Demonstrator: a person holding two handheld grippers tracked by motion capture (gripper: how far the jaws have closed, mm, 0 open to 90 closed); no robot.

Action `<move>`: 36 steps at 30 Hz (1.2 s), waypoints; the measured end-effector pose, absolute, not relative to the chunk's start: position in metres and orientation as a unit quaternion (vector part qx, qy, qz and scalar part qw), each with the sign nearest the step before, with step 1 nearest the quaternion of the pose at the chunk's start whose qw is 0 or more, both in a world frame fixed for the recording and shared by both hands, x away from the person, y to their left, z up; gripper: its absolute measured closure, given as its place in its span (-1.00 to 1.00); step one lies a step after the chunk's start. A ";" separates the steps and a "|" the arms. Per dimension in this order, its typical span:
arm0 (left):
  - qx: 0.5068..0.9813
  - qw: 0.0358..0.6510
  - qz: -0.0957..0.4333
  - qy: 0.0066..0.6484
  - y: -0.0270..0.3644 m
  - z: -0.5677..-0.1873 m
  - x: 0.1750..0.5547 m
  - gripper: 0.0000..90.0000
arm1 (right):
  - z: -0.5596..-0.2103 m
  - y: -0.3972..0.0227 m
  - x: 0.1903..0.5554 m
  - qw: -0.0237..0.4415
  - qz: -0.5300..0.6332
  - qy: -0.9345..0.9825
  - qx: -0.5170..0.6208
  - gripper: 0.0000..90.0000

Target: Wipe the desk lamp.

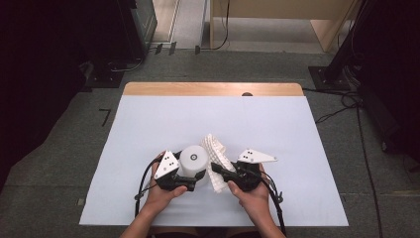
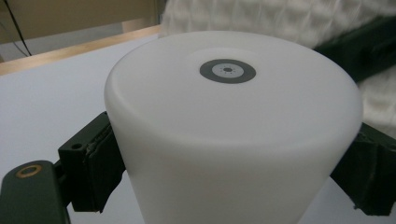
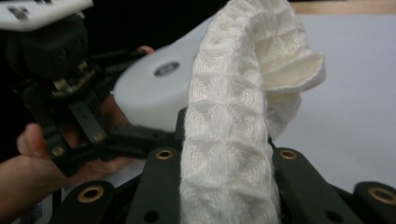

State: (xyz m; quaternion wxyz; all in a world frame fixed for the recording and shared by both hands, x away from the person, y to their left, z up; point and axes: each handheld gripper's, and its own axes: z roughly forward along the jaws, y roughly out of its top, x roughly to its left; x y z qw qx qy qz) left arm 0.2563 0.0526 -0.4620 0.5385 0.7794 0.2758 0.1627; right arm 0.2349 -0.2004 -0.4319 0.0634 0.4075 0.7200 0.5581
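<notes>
White sheeting covers the table (image 1: 148,129). Nearest the person, the left gripper (image 1: 190,182) clamps a smooth white cup (image 1: 193,161) standing upside down, and the right gripper (image 1: 219,171) pinches a folded waffle-weave cloth (image 1: 216,153) just beside it. I judge the slick cup could slip or tip if the cloth drags hard against it.
</notes>
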 end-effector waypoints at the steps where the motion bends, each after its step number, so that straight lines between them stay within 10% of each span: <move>1: 0.778 0.541 0.164 0.276 0.052 -0.461 0.256 -0.80 | -0.429 -0.202 0.234 0.065 0.561 0.719 0.405 0.64; 36: 0.773 0.553 0.153 0.270 0.061 -0.456 0.254 -0.80 | -0.456 -0.198 0.244 0.040 0.534 0.726 0.431 0.64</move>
